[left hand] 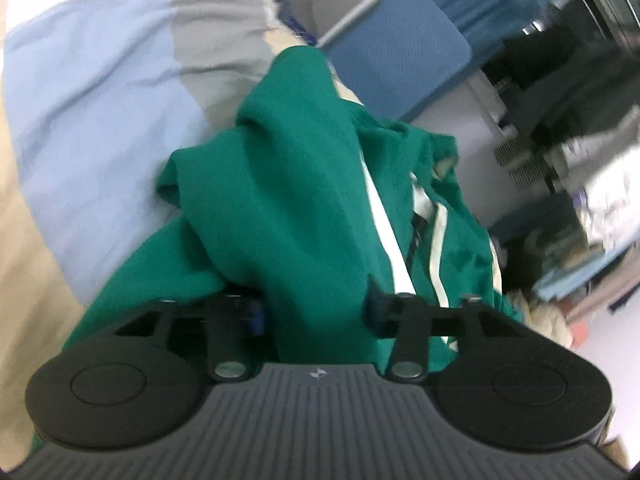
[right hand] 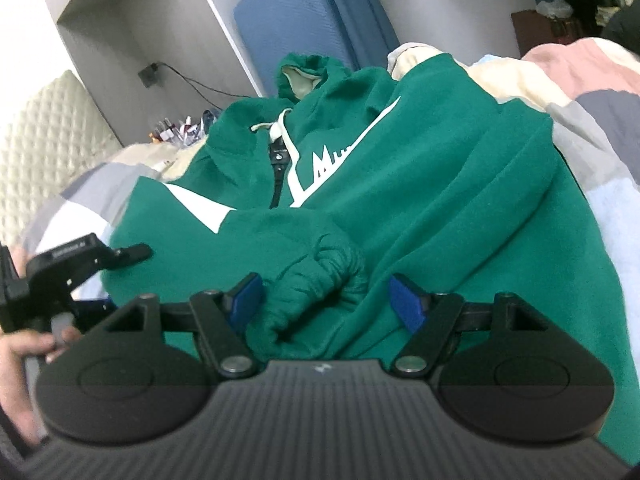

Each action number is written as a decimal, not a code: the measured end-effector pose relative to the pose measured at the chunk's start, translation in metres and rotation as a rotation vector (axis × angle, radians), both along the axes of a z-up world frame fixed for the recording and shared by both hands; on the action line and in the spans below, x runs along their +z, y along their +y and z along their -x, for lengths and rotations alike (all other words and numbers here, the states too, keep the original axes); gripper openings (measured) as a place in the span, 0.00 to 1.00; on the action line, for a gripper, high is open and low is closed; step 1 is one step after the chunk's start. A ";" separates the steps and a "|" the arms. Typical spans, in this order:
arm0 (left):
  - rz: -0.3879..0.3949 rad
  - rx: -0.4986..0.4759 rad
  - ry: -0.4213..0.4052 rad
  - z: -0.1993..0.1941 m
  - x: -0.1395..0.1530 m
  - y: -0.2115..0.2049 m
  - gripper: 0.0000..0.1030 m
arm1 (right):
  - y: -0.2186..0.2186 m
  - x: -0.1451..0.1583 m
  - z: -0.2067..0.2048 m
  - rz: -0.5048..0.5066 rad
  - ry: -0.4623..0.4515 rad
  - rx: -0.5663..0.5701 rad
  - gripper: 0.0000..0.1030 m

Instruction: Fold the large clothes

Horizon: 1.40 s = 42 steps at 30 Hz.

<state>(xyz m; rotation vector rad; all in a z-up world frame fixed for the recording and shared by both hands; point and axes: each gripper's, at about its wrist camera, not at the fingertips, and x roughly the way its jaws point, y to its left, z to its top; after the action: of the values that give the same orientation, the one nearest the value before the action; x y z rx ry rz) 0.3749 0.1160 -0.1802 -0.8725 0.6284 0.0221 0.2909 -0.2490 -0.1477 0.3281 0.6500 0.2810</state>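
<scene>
On the left, the left gripper [left hand: 316, 308] is reaching in over the bed [left hand: 80, 92], and a thick fold of the green hoodie [left hand: 288, 208] is bunching up between its fingers. The fingers are standing narrow around that fold; the cloth is hiding both pads, so I cannot tell whether they are actually pinching it. In the right wrist view the same gripper is showing at the far left edge, resting at the hoodie's left side.

The hoodie [right hand: 420, 200] is lying front-up across the bed, hood [right hand: 308, 76] at the far end, hem nearest the cameras, so its long axis is running straight away from both hands.

Further right, the right gripper [right hand: 326, 304] is hovering with its fingers wide. The gathered sleeve cuff [right hand: 320, 280] is sitting directly between the blue pads [right hand: 408, 304], touching neither. Judging by this, the right hand is the nearer one to the cuff and is needing only to close on it before carrying the sleeve across the chest.
</scene>
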 end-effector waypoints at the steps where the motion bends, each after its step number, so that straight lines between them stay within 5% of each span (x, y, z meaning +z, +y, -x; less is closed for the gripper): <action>1: 0.018 0.007 -0.006 0.000 0.001 0.001 0.23 | 0.002 -0.002 -0.002 0.012 -0.001 0.005 0.71; 3: 0.015 0.021 -0.031 0.000 0.002 0.005 0.13 | 0.006 -0.004 -0.005 0.028 -0.010 0.019 0.67; 7: -0.048 0.049 -0.090 0.003 0.020 0.013 0.10 | 0.015 0.000 -0.007 0.074 -0.044 0.054 0.49; 8: -0.056 0.057 -0.097 0.004 0.025 0.015 0.10 | 0.018 0.003 -0.005 0.071 -0.064 0.074 0.35; 17: -0.278 0.005 0.044 -0.009 0.015 0.005 0.10 | 0.041 -0.014 -0.010 0.140 0.018 0.142 0.31; 21: -0.299 -0.017 0.055 -0.010 0.021 0.005 0.15 | 0.038 -0.013 -0.007 0.125 0.013 0.138 0.31; 25: -0.334 -0.039 0.079 0.000 0.041 0.004 0.59 | 0.028 -0.005 -0.004 0.037 0.015 0.116 0.38; 26: -0.355 -0.034 0.073 0.007 0.049 0.002 0.60 | 0.026 -0.001 -0.003 0.023 0.011 0.108 0.43; 28: -0.364 -0.042 0.063 0.022 0.062 0.001 0.61 | 0.020 0.008 0.001 -0.004 -0.010 0.079 0.68; 33: -0.394 -0.051 0.018 0.041 0.098 -0.008 0.62 | 0.001 0.028 0.009 -0.099 -0.029 0.035 0.69; 38: -0.489 -0.107 -0.061 0.021 0.133 -0.030 0.63 | 0.004 0.054 -0.013 -0.047 -0.076 0.053 0.69; 42: -0.348 -0.094 -0.103 -0.033 0.145 -0.022 0.63 | 0.010 0.076 -0.059 0.037 -0.141 0.086 0.69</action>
<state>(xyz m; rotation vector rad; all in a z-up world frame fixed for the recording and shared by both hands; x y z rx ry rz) 0.4082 0.0935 -0.0352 -0.5042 0.5480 0.0019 0.3496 -0.2385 -0.0718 0.2434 0.5305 0.3705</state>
